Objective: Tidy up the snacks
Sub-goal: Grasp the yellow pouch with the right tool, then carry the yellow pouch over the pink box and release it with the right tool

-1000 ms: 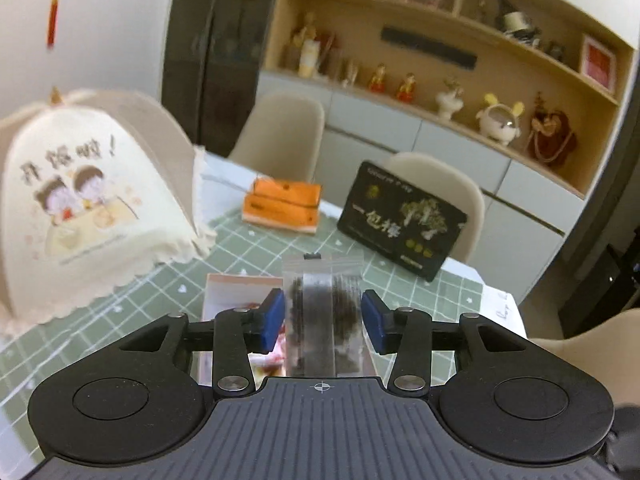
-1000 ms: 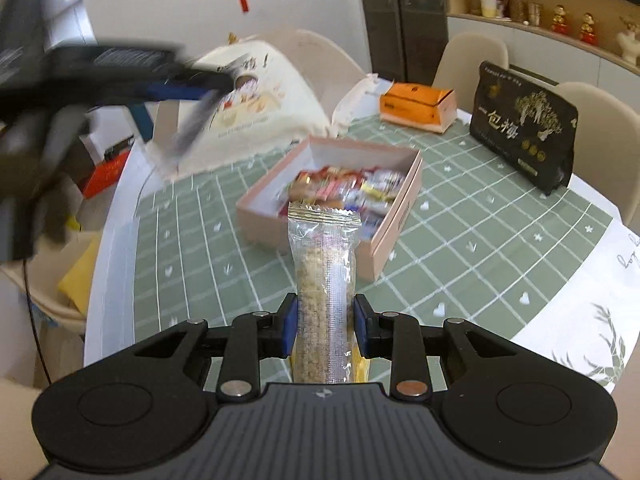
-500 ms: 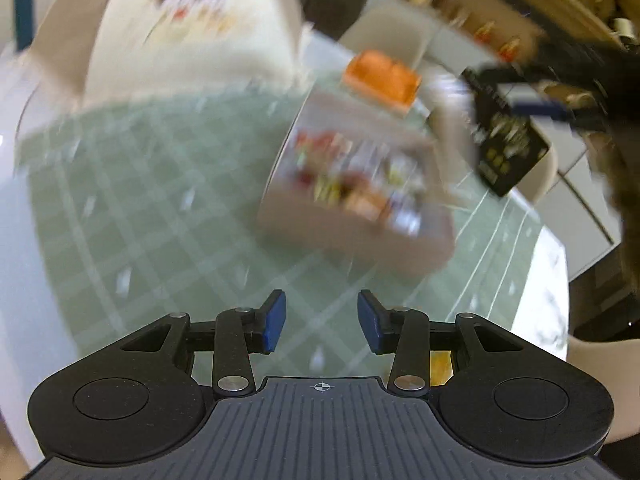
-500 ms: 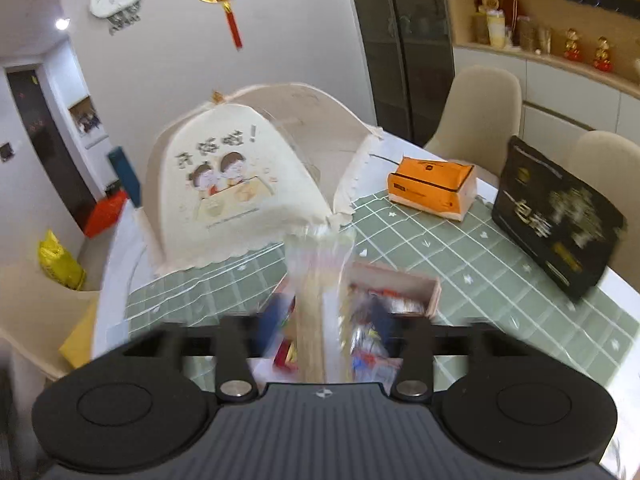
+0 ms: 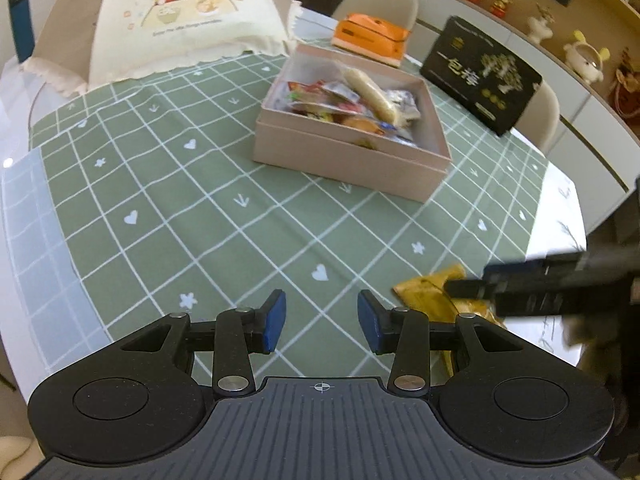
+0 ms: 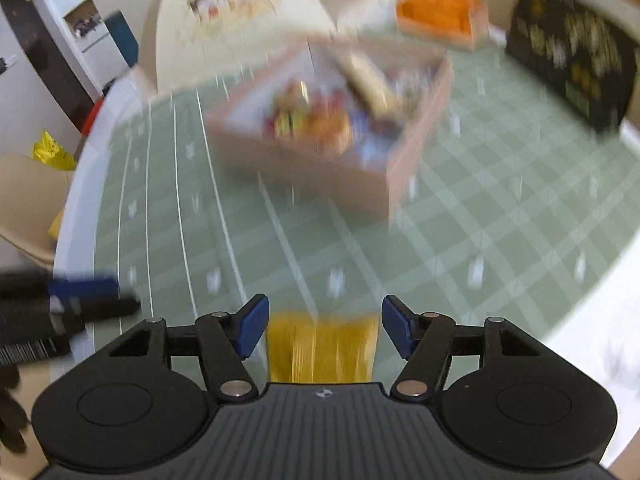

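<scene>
A pink box [image 5: 348, 152] full of snack packets stands on the green checked tablecloth; a long pale bar [image 5: 370, 94] lies on top of the pile. It shows blurred in the right wrist view [image 6: 320, 168]. A yellow snack packet [image 5: 432, 296] lies on the cloth at the near right. My left gripper [image 5: 320, 322] is open and empty above bare cloth. My right gripper [image 6: 322, 328] is open, with the yellow packet [image 6: 322, 352] lying between and below its fingers. The right gripper also shows in the left wrist view [image 5: 532, 284], over the packet.
A cream food cover [image 5: 188, 16] stands at the back left. An orange tissue pack [image 5: 372, 36] and a black gift box [image 5: 480, 76] stand behind the pink box. Chairs ring the table. The table edge [image 5: 568, 216] runs along the right.
Both grippers let go of their snacks, which now lie in the box, and opened. Both drew back toward the near side; the right one came down over the yellow packet.
</scene>
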A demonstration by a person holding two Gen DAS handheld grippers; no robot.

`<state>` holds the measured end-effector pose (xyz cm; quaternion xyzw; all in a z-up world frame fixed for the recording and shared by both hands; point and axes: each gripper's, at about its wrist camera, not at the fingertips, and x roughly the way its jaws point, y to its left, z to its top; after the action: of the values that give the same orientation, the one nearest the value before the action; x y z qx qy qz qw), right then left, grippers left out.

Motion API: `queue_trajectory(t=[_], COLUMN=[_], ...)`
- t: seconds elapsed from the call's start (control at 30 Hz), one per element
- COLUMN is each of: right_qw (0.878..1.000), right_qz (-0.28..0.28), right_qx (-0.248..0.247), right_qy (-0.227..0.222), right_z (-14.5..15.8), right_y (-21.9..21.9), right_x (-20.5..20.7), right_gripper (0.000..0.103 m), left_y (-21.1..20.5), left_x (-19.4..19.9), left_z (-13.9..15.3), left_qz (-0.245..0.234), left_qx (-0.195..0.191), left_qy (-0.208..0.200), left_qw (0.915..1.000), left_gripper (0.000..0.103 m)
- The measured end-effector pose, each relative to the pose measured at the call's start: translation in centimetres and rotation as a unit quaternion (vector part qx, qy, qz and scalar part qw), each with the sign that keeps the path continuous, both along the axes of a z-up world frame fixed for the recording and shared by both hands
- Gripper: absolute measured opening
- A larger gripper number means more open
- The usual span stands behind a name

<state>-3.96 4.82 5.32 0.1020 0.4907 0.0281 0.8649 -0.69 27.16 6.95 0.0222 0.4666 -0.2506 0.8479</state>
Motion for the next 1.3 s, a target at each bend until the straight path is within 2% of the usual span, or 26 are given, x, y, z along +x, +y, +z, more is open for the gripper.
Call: queue_trajectory(t=[0.13,0.2,0.47,0.5,0.6,0.7,0.77,0.9,1.0,1.07,1.1,1.2,1.3], right_qw=[0.999,0.999,0.996,0.995,0.995,0.997,0.997,0.992,0.985,0.980,0.979,0.981,0.980], right_qz=[-0.020,-0.021,0.013,0.013,0.021,0.038,0.052,0.039,-0.004,-0.026,-0.030,-0.062,-0.086], right_qx=[0.027,0.016,-0.089,-0.099,-0.097,-0.071,-0.058,-0.058,-0.065,-0.063,-0.059,-0.056,-0.056], right_qy=[0.028,0.027,0.010,0.010,0.011,0.002,-0.022,-0.107,-0.161,-0.188,-0.193,-0.174,-0.169], right_z=[-2.6,-3.1,-3.8,-3.8,-3.4,-1.5,0.8,7.9,13.4,15.8,16.3,15.7,13.5], right_y=[0.2,0.8,4.5,4.8,5.3,5.9,6.2,5.7,4.2,3.2,2.7,1.6,1.5], right_x=[-2.3,-2.7,-2.1,-2.0,-1.9,-2.6,-3.0,-1.9,1.9,5.4,7.2,11.2,10.4], right_gripper=[0.063,0.066,0.076,0.076,0.059,0.057,0.057,0.057,0.057,0.065,0.074,0.074,0.074], left_y=[-0.1,0.0,0.3,0.4,1.1,1.9,2.7,4.0,4.1,4.1,4.1,5.0,5.8], left_x=[-0.8,-1.2,-2.0,-2.0,-1.8,-1.5,-1.2,-0.3,0.5,1.2,1.5,2.5,3.0], left_z=[-1.1,-1.8,-2.8,-2.7,-2.6,-2.5,-2.5,-2.0,-1.4,-1.2,-1.2,-1.9,-3.0], left_qz=[-0.005,-0.006,-0.014,-0.013,-0.007,0.005,0.015,0.030,0.029,0.026,0.025,0.026,0.017], left_qx=[0.006,0.009,0.019,0.019,0.016,0.012,0.007,-0.014,-0.030,-0.037,-0.039,-0.044,-0.031], left_qy=[0.011,0.022,0.032,0.031,0.030,0.030,0.032,0.032,0.021,0.003,-0.003,-0.009,-0.025], left_qw=[0.9999,0.9997,0.9992,0.9992,0.9994,0.9995,0.9993,0.9989,0.9989,0.9990,0.9989,0.9987,0.9991], left_gripper=[0.045,0.044,0.044,0.044,0.044,0.044,0.044,0.044,0.044,0.044,0.044,0.044,0.044])
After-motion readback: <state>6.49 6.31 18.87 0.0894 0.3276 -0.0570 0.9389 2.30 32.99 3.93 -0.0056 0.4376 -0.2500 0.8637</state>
